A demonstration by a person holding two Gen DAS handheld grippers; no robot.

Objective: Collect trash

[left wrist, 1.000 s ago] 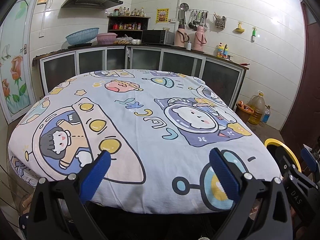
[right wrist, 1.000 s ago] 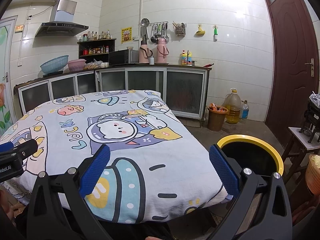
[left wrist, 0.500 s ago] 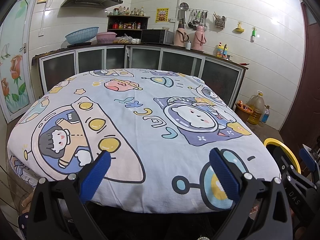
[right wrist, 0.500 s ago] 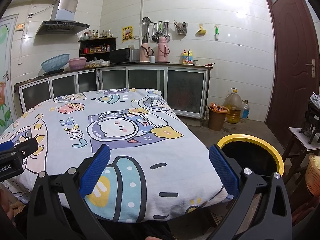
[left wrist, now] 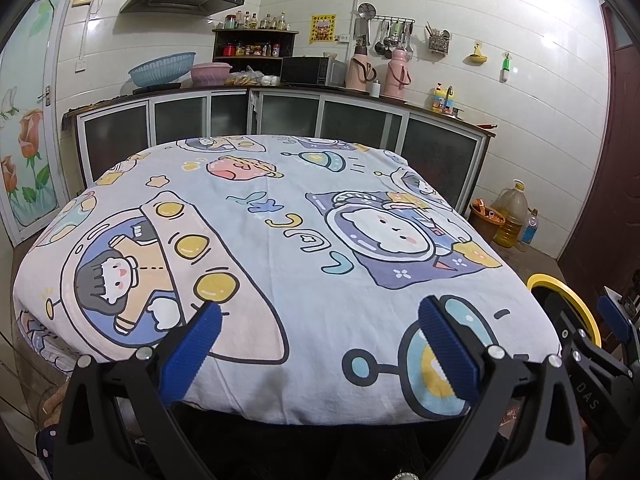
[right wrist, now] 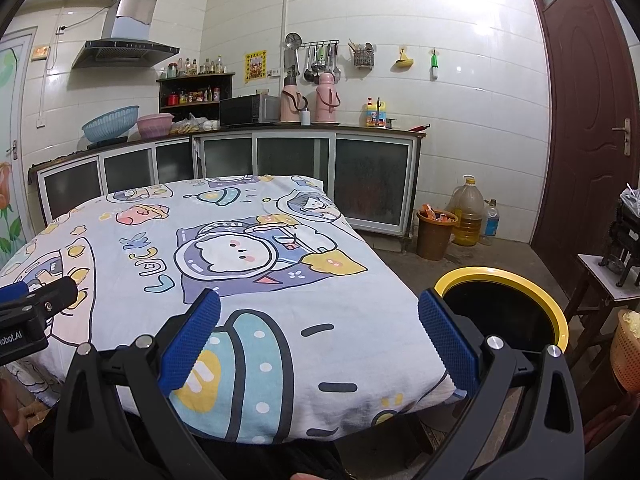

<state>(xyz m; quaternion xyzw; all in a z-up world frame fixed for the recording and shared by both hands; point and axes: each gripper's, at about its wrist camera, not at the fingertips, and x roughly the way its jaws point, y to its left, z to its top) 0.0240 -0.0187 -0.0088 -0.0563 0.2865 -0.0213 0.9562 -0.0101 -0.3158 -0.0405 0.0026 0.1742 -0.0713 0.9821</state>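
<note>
Both views have barely shifted. Left gripper (left wrist: 318, 340) and right gripper (right wrist: 318, 338) hang spread and empty over the desk (left wrist: 304, 264); no trash visible, so handling cannot be judged.

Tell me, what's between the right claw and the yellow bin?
Nothing. In the right wrist view, the open right claw hangs beside the yellow-rimmed bin, with no trash between.

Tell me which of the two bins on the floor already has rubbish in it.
The brown bin by the cabinets, beside the oil jug: orange wrappers show at its top. The yellow-rimmed bin by the table corner shows only a dark inside.
</note>
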